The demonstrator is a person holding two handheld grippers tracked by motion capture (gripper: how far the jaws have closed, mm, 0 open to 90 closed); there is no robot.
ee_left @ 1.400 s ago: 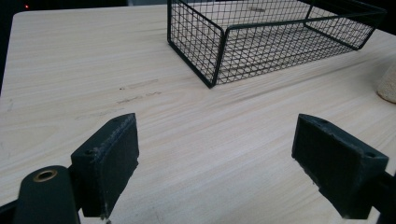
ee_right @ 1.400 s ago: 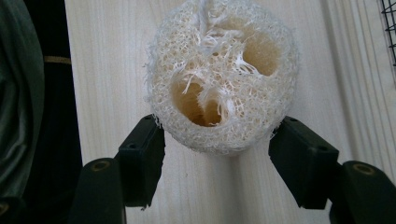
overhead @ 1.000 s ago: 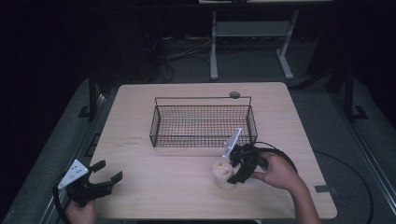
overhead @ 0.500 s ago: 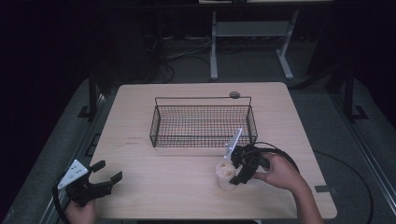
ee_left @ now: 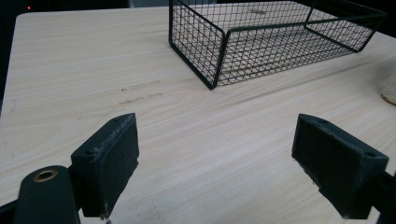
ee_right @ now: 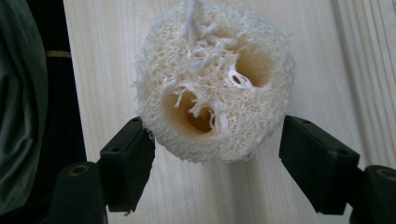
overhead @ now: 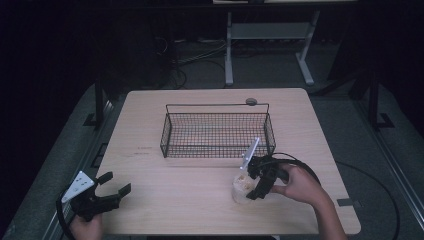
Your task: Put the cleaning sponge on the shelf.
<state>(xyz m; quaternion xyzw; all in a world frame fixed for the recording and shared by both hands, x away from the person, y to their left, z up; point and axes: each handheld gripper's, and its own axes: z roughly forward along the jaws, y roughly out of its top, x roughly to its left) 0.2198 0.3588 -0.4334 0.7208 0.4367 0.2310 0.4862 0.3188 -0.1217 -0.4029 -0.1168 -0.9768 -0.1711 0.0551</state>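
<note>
So my right gripper [overhead: 248, 185] just spread its jaws around the loofah [ee_right: 215, 84] at lower right, not pinching yet, left gripper [overhead: 112, 187] idling wide open, basket [overhead: 215, 150] probably next.

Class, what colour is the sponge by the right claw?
Pale cream, with tan hollows; the sponge shows best in the right gripper view.

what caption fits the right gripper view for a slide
Right gripper, jaws just opening, straddles a loofah sponge on the wooden table.
</note>
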